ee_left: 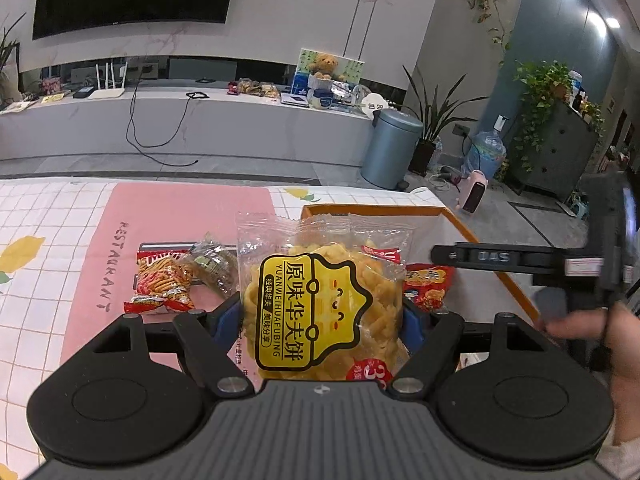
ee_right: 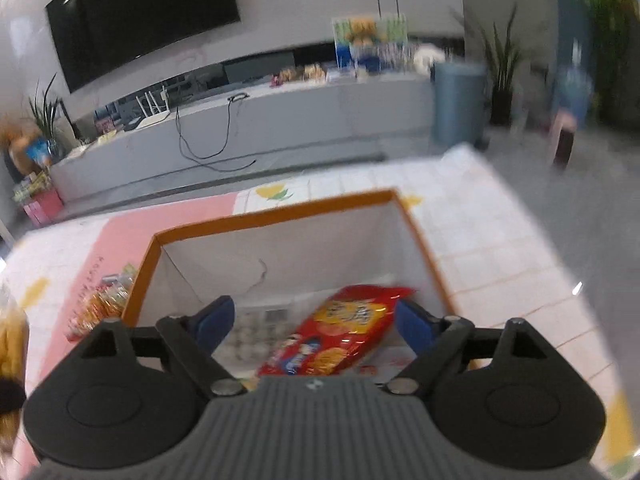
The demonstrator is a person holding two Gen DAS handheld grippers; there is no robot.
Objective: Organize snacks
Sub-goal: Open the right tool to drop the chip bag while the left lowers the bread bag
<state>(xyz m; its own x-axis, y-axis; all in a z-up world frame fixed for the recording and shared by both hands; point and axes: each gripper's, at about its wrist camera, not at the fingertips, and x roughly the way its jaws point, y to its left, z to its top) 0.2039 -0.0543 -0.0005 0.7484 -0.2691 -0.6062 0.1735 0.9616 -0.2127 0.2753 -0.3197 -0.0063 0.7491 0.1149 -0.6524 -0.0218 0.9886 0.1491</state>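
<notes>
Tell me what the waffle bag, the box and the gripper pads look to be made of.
Waffle bag: clear glossy plastic film, crimped top seam, contents visible. Box: looks like cardboard, matte white inside, orange rim, creased wall. Gripper pads: blue, matte, probably rubber or soft plastic; hard to confirm.

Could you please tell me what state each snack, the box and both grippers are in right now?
Left gripper: shut on yellow waffle bag.
Right gripper: open, empty.
Red biscuit pack: lying inside box.
Orange-rimmed box: open-topped.
Red stick-snack pack: lying on table.
</notes>
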